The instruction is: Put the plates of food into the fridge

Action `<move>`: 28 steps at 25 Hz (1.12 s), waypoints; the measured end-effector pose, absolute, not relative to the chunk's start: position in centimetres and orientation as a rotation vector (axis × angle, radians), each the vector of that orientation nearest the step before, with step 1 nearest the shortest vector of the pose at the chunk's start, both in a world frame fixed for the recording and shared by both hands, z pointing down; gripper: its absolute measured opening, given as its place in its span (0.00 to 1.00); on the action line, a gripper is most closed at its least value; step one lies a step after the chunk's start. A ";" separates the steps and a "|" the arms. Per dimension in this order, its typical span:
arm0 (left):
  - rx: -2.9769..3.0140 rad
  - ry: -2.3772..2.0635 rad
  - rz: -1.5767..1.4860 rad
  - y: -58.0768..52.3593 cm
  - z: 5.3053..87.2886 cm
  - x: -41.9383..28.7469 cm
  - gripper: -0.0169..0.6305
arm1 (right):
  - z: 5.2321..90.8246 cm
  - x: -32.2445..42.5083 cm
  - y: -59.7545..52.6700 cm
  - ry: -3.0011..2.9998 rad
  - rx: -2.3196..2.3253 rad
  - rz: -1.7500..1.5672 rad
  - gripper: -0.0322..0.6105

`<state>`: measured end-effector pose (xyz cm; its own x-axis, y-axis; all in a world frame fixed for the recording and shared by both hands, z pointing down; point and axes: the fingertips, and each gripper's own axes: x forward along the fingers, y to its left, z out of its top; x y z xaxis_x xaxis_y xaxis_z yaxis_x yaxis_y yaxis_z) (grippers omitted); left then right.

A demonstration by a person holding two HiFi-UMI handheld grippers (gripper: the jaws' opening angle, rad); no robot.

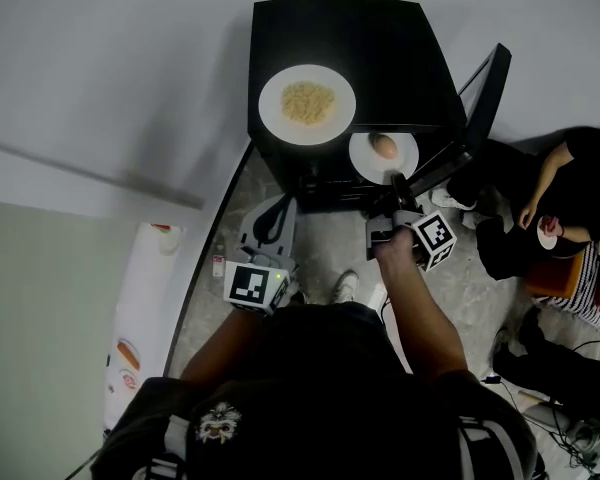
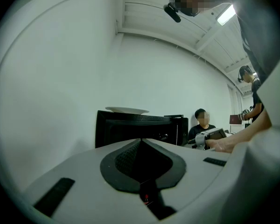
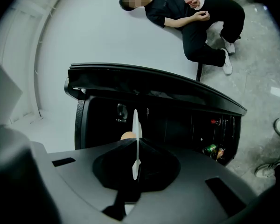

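Note:
A black fridge [image 1: 380, 48] stands open, its door [image 1: 483, 103] swung out to the right. On its top rests a white plate of noodles [image 1: 307, 104], also seen as a white plate [image 2: 127, 109] in the left gripper view. My right gripper [image 1: 395, 183] is shut on the rim of a second white plate [image 1: 383, 157] carrying a brown round piece of food [image 1: 384, 146], held in front of the fridge opening. In the right gripper view this plate [image 3: 136, 139] shows edge-on between the jaws. My left gripper [image 1: 277, 208] is shut and empty, lower left of the fridge.
People sit on the floor to the right of the door [image 1: 570, 198]; one shows beyond the fridge [image 2: 203, 122]. Cans [image 3: 210, 149] stand inside the open fridge. A white ledge with small packets [image 1: 140, 308] runs along the left. The wearer's shoe [image 1: 345, 286] is below the fridge.

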<state>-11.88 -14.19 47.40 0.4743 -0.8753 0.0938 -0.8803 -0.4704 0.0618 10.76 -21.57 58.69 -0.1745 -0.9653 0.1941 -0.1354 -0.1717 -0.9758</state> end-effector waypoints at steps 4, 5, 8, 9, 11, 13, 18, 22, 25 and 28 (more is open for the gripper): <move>2.615 -1.547 0.082 -14.5 47.4 -11.7 0.06 | 59.0 11.4 -23.3 1.337 -1.355 -1.410 0.10; 2.619 -1.553 0.079 -14.6 47.2 -11.9 0.06 | 59.1 11.3 -23.7 1.340 -1.353 -1.405 0.10; 2.604 -1.572 0.106 -14.4 47.3 -12.6 0.06 | 59.5 11.0 -24.6 1.348 -1.351 -1.398 0.10; 2.599 -1.575 0.115 -14.4 47.5 -12.7 0.06 | 59.7 11.0 -24.9 1.350 -1.352 -1.396 0.10; 2.592 -1.583 0.116 -14.3 47.7 -12.8 0.06 | 60.1 11.1 -25.5 1.347 -1.351 -1.392 0.10; 2.581 -1.585 0.114 -14.3 48.0 -12.7 0.06 | 60.3 11.3 -26.0 1.337 -1.345 -1.389 0.10; 2.576 -1.581 0.116 -14.3 48.1 -12.7 0.06 | 60.6 11.2 -27.0 1.300 -1.329 -1.400 0.10; 2.588 -1.590 0.112 -14.4 48.0 -12.7 0.06 | 60.9 11.2 -27.6 1.278 -1.327 -1.408 0.10; 2.604 -1.586 0.104 -14.3 47.9 -12.6 0.06 | 60.9 11.2 -28.0 1.270 -1.327 -1.408 0.10; 2.582 -1.581 0.106 -14.2 48.1 -12.5 0.06 | 60.9 11.2 -28.5 1.264 -1.329 -1.404 0.10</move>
<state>-12.51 -14.17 48.09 0.4543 -0.8830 0.1180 -0.8908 -0.4505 0.0588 11.21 -28.46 60.94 -0.1197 -0.9761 0.1812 -0.0780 -0.1727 -0.9819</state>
